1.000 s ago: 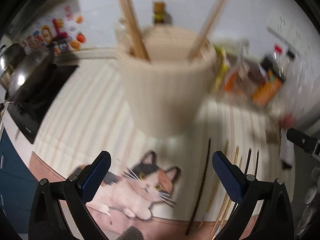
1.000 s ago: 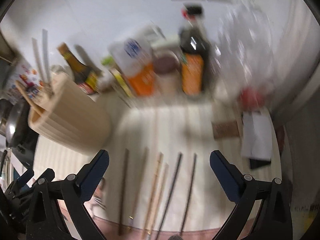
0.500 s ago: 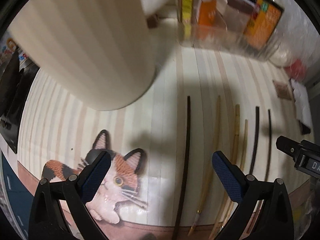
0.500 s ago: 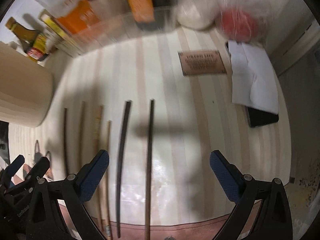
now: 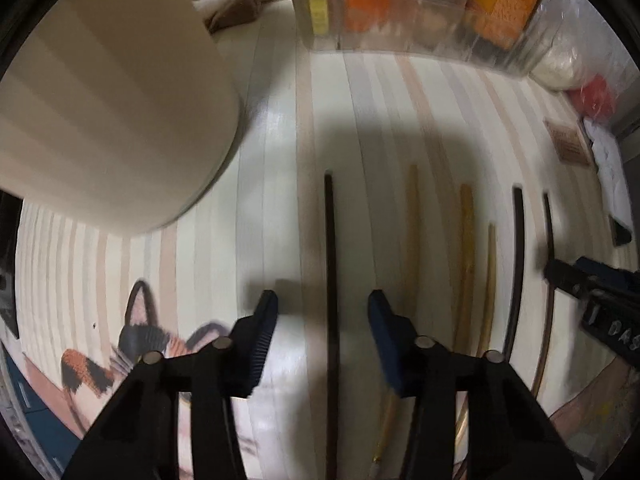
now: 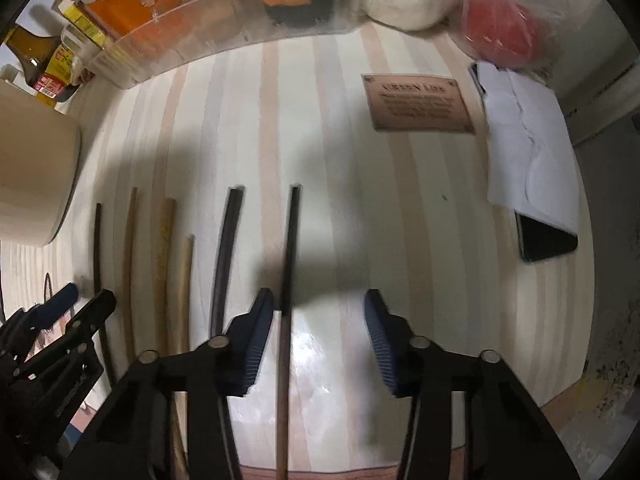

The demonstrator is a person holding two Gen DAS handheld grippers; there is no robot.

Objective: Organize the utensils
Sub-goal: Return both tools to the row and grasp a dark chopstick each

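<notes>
Several chopsticks lie side by side on a striped mat. My left gripper is open, low over the mat, its jaws either side of the leftmost dark chopstick. My right gripper is open around the rightmost dark chopstick, which lies close to its left jaw. Another dark chopstick and three wooden ones lie between. A large cream holder cup stands at the far left; it also shows in the right wrist view. The left gripper also appears in the right wrist view.
A clear tray of bottles and packets lines the back. A brown card, white paper and a black phone lie at right. A red item in a plastic bag sits back right. A cat picture marks the mat's front left.
Both grippers have dropped closer to the mat and narrowed their jaws, each now straddling a dark chopstick. The view tilted down from the cup to the mat.
</notes>
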